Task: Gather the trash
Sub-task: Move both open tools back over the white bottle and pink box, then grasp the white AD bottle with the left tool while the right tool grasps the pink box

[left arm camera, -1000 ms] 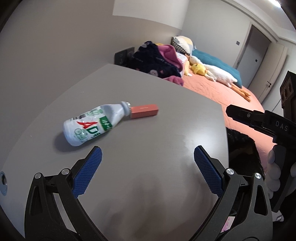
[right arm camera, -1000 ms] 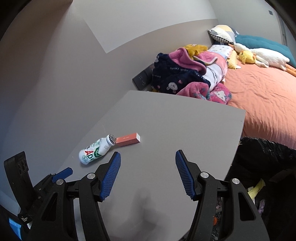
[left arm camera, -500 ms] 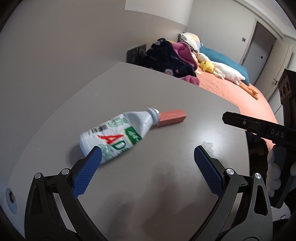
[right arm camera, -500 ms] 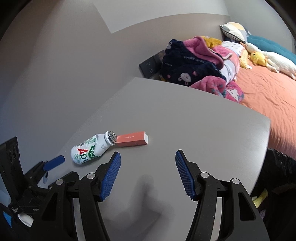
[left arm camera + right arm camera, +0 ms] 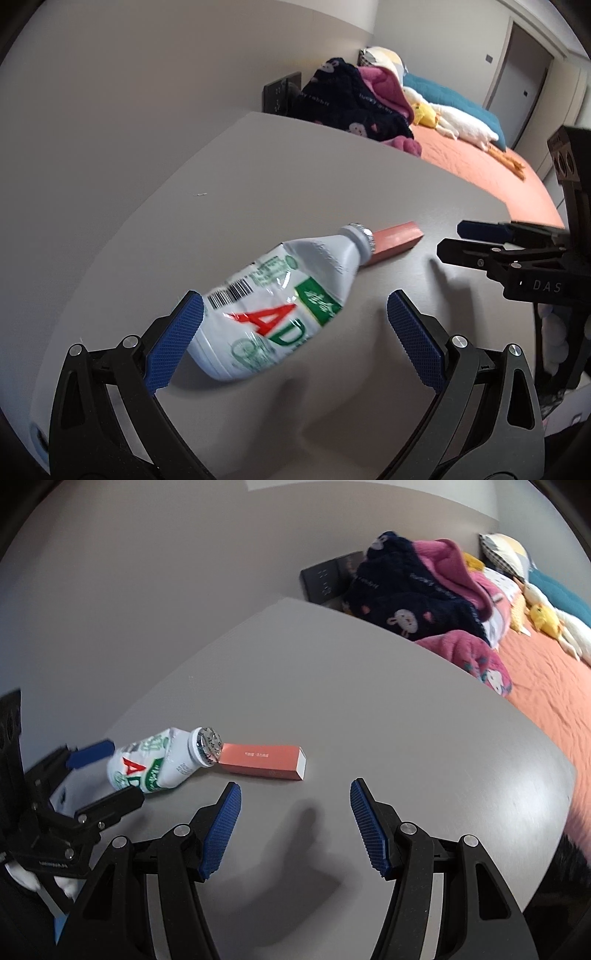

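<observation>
Both wrist views look forward over the table (image 5: 258, 177), sharing the bottle (image 5: 273, 314).

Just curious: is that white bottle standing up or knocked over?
Knocked over. The bottle lies on its side on the table, its foil-sealed mouth pointing sideways at the pink box.

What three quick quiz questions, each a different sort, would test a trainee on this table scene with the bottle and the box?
1. True or false: the left hand-held gripper is shut on the white bottle.
2. The bottle's cap end points toward: A) the pink box; B) the gray table edge; C) the bed.
3. Fill in: the right hand-held gripper is ____.

Key: 1 false, the bottle lies between open fingers; 2 A; 3 open.
</observation>
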Motion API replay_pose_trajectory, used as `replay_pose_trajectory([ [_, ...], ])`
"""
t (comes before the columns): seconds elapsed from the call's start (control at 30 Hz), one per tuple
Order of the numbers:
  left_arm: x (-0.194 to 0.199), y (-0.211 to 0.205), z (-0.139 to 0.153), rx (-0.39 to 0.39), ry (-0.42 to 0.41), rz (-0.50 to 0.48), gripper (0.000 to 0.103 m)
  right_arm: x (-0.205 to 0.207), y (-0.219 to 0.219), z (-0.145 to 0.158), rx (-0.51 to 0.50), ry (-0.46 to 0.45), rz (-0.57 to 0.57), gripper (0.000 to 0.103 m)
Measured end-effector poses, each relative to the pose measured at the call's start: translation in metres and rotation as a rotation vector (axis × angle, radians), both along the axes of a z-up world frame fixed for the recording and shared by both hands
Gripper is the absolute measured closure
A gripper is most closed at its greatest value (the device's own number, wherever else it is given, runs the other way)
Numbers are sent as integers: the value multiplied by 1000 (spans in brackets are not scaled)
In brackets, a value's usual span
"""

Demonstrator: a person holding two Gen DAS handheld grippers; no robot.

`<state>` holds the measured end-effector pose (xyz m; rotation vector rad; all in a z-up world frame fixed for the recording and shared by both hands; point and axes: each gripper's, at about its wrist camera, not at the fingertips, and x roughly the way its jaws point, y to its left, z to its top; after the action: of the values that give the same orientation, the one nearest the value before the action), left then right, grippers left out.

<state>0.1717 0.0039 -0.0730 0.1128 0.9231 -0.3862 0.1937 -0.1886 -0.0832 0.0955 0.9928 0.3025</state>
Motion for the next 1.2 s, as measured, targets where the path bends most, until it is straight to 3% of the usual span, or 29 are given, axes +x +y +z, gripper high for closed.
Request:
replay_pose_trajectory([
  [0.23, 19, 4, -14, 57, 24, -40, 7, 18, 19, -12, -90, 19, 112, 40],
  [0.7, 35, 9, -41, 87, 88, -91, 8, 38, 52, -23, -255, -24, 307, 41],
  [0.8, 32, 9, -41, 100, 58, -86, 19, 38, 53, -22, -241, -24, 329, 57],
  [0.87, 32, 9, -39, 89, 53, -83, 24, 38, 54, -22, -224, -19, 340, 75],
  [0.93, 32, 9, -38, 76, 54, -78, 26, 37, 55, -22, -216, -12, 332, 83],
  [1.2, 23, -2, -36, 38, 51, -82, 33, 28, 43, -21, -111, 28, 244, 83],
])
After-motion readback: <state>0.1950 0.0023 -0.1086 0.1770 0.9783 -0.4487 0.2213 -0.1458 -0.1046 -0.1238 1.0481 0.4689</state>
